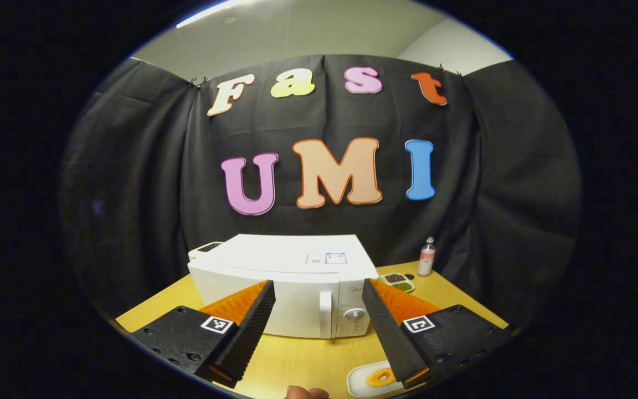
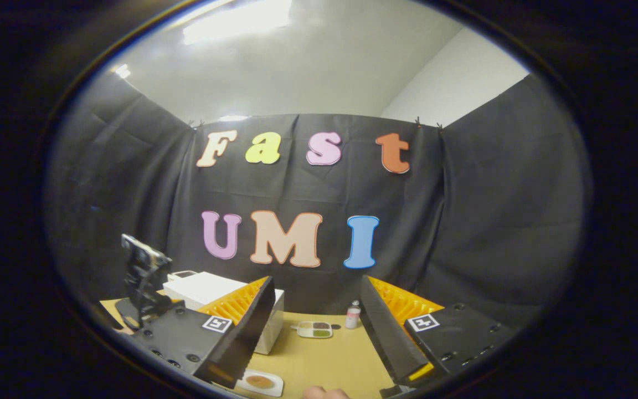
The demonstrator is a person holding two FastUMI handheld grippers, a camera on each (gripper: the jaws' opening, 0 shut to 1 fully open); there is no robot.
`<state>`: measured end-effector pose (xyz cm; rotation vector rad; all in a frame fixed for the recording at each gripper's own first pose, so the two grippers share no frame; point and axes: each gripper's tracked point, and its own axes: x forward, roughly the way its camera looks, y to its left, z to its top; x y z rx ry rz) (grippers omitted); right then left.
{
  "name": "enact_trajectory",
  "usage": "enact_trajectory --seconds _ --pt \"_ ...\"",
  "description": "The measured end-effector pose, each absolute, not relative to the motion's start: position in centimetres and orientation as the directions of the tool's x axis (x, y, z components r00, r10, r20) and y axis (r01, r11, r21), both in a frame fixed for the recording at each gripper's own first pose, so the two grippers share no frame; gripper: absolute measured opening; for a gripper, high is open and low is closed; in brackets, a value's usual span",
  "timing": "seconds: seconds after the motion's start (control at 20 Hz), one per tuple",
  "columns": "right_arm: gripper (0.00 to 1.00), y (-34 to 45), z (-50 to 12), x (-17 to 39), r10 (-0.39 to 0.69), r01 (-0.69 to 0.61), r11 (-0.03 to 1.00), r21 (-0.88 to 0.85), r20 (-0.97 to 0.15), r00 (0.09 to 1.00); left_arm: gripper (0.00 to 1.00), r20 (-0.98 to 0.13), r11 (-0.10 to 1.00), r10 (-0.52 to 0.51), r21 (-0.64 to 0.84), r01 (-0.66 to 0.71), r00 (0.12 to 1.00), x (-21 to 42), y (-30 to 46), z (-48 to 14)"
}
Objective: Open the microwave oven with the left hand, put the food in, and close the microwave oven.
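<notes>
Both grippers, left (image 1: 319,332) and right (image 2: 316,338), gaping empty; microwave (image 1: 286,288) shut at table (image 1: 308,360) middle, food plate (image 1: 377,379) by near edge: best to centre left fingers either side of door handle (image 1: 325,313), pinch, swing outward

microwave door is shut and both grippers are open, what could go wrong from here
1. The handle is a slim vertical bar close beside the dial; the open left gripper might catch the dial instead.
2. The microwave might slide on the table when pulled.
3. The plate of food lies right in front, so the swinging door may clip it.
</notes>
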<state>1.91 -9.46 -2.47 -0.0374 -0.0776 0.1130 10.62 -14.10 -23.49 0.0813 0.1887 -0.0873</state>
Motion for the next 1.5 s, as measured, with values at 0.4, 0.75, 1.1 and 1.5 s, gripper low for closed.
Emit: enact_trajectory --seconds 0.4,0.75,1.1,1.5 --pt "0.96 -10.8 -1.4 2.1 0.041 -0.035 0.997 -0.066 0.098 0.994 0.96 -0.351 0.980 -0.101 0.129 0.154 0.931 16.1 -15.0 -32.6" --pt "0.96 -11.9 -1.2 1.9 -0.058 0.069 0.992 -0.107 0.106 0.993 0.99 -0.462 0.984 -0.108 0.074 0.160 0.880 18.5 -15.2 -38.3" --pt "0.96 -11.9 -1.3 2.3 -0.102 0.114 0.985 -0.126 0.104 0.989 0.84 -0.480 0.985 -0.115 0.058 0.162 0.870 19.8 -15.3 -39.8" --pt "0.96 -11.6 -1.7 2.5 -0.115 0.128 0.981 -0.144 0.101 0.988 0.20 -0.472 0.984 -0.119 0.064 0.168 0.874 20.2 -15.3 -40.0"
